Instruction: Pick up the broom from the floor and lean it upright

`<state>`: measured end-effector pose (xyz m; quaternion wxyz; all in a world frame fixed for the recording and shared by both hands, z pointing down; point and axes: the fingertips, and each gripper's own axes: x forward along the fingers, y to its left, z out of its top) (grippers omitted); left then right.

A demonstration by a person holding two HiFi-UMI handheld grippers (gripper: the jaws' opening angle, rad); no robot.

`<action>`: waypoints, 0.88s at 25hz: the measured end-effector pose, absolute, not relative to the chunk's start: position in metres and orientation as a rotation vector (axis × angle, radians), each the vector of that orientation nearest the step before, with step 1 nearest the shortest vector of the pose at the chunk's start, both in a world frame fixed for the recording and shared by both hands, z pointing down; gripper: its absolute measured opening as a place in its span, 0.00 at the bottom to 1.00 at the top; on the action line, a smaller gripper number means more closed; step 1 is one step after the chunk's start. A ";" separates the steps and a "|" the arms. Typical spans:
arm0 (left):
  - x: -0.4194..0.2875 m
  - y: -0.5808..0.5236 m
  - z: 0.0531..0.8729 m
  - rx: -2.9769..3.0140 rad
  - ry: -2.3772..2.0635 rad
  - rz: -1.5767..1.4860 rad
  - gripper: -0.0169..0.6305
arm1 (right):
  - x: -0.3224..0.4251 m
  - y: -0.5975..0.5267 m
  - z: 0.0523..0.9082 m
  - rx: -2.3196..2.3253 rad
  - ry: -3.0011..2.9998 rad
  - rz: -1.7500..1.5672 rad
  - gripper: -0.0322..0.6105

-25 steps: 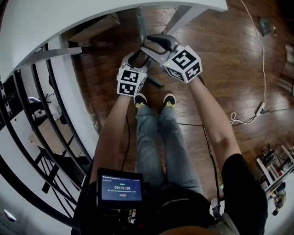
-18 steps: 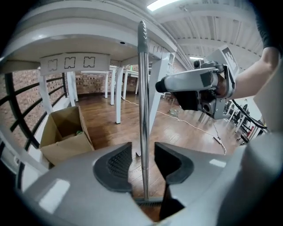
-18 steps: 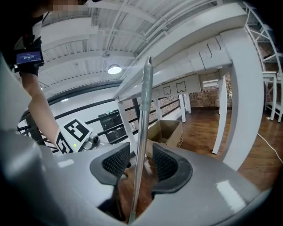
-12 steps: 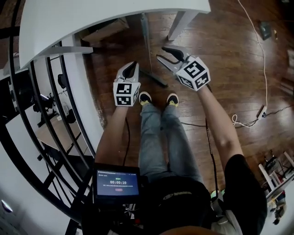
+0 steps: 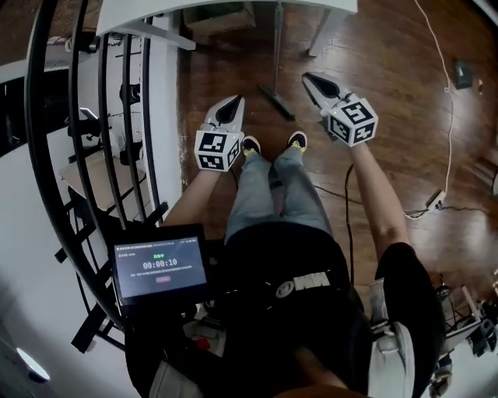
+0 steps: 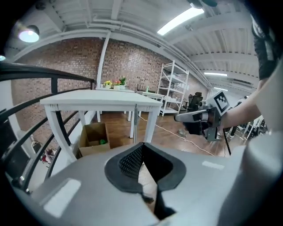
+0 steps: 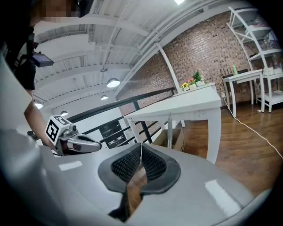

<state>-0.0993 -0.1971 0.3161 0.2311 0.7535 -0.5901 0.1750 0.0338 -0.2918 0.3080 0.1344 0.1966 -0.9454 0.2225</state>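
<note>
Broom (image 5: 275, 54) stands at the top centre of the frame, its handle leaning on the edge of the white counter (image 5: 156, 12) and its head on the floor. Resting so lightly, it could slide sideways and fall. Left gripper (image 5: 236, 101) and right gripper (image 5: 309, 78) are closed and empty. The handle's top is cut off.

Broom (image 5: 276, 61) leans upright against table (image 5: 156, 15)

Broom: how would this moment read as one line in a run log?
broom: upright, leaning on white table | left hand-held gripper: shut, empty | right hand-held gripper: shut, empty
</note>
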 end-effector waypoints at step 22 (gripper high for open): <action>-0.102 0.115 0.133 2.307 -1.755 0.204 0.05 | 0.017 0.049 0.151 0.692 -2.855 0.498 0.05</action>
